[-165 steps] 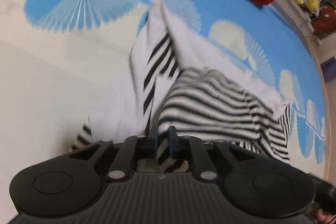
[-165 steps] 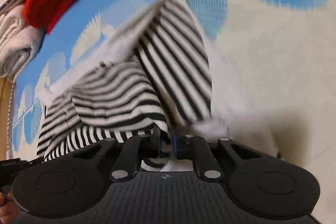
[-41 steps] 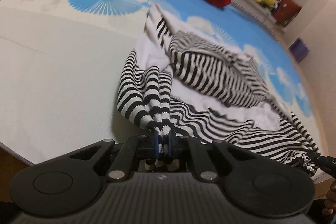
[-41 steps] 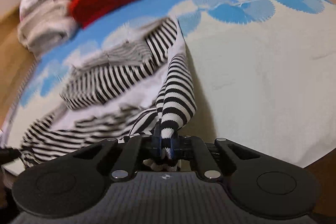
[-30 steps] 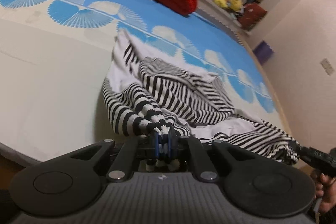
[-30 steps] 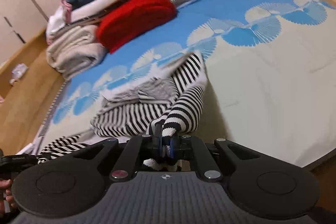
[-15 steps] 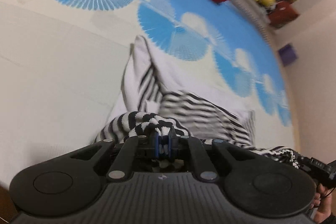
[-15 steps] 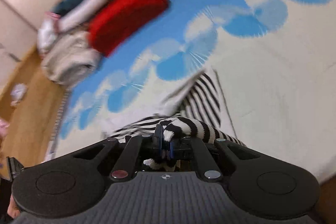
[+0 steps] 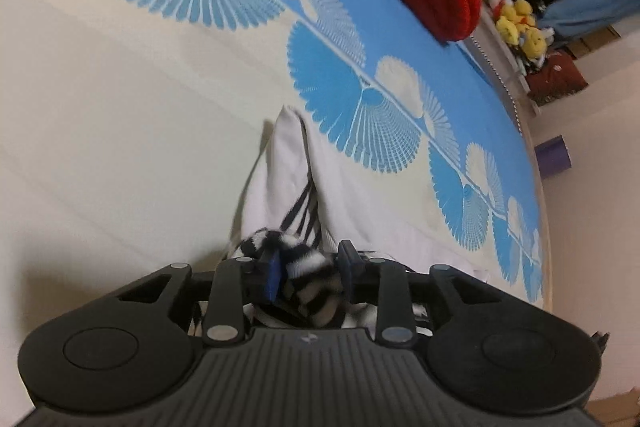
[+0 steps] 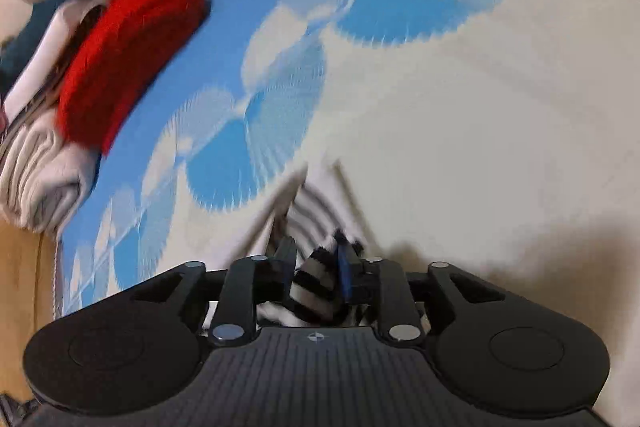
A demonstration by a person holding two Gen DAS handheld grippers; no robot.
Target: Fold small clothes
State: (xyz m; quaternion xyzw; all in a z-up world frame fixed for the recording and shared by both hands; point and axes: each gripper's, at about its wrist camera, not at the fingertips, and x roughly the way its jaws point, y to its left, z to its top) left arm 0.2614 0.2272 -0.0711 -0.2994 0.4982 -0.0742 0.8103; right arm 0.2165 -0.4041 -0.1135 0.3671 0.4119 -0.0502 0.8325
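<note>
Striped garment [image 9: 308,267] bunches between the parted jaws of both the left gripper [image 9: 308,269] and right gripper [image 10: 316,273], lying just ahead on the mat [image 9: 120,107], so let both go evenly to keep the fold square.

The left hand-held gripper [image 9: 308,269] is pointing forward and downward, its two fingers standing apart with a bunch of striped cloth [image 9: 310,267] lying loosely between them. The right hand-held gripper [image 10: 316,267] is angled the same way (its view is blurred), fingers likewise parted around a striped fold.
</note>
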